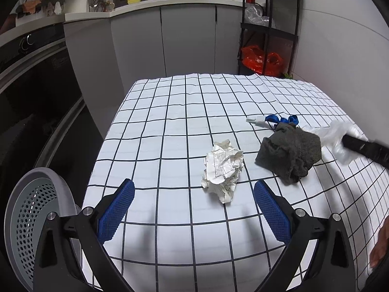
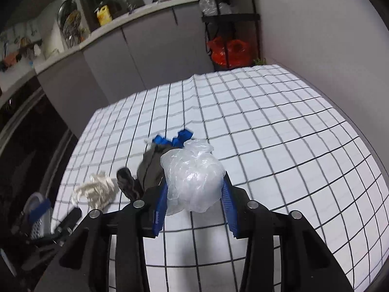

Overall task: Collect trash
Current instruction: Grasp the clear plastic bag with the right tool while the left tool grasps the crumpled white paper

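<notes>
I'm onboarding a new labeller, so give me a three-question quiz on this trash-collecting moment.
1. True or false: the right hand-held gripper holds the clear plastic wad.
2. What lies nearest the open left hand-held gripper: A crumpled paper, B grey cloth, C blue scrap?
3. Fill in: the perforated bin sits off the table's ___ edge in the left wrist view.

Key: 1 true; 2 A; 3 left.

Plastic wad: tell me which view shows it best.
The right wrist view: the plastic wad fills the centre, pinched between the right gripper's blue pads. The left wrist view shows it only small and blurred at the right edge, behind the grey rag.
</notes>
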Available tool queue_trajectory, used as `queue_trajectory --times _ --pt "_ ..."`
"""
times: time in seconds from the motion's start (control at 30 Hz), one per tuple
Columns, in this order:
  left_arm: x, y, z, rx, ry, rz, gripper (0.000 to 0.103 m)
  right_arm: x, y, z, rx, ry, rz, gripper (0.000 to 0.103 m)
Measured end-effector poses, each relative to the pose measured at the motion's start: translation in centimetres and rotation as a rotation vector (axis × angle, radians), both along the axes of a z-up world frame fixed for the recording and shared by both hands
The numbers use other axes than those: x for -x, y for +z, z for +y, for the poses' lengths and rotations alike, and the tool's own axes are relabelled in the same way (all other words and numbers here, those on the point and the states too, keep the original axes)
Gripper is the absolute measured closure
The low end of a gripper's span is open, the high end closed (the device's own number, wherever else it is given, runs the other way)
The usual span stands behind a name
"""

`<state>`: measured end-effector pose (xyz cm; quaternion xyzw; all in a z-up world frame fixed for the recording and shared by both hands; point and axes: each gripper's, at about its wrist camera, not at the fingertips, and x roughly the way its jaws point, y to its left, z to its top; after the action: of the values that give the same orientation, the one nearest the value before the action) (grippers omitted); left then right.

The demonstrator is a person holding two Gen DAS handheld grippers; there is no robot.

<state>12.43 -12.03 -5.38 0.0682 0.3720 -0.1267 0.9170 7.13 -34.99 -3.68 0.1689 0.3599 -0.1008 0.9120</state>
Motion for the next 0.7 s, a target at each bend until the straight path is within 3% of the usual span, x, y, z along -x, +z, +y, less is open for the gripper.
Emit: queue_trajectory --times 0.23,0.57,0.67,0.7 --pt "-0.5 -1.2 -1.4 -0.025 0.004 0.021 0.007 1.3 1.4 -2.5 -0.081 -0.051 -0.078 0.064" --pt "-2.5 -2.6 -2.8 -0.036 0.043 0.055 0.007 1.5 2.5 -3.0 -0.129 -0.019 -0.122 0.064" --pt "-3.4 -2.8 -2.9 -0.014 0.06 0.074 0.009 1.3 2.7 -3.0 -0.142 -0.014 -0.128 0.064" --pt "-3.6 -2.9 -2.9 -0.012 0.064 0.078 0.014 1.3 2.7 -3.0 -0.146 -0.013 -0.129 0.064"
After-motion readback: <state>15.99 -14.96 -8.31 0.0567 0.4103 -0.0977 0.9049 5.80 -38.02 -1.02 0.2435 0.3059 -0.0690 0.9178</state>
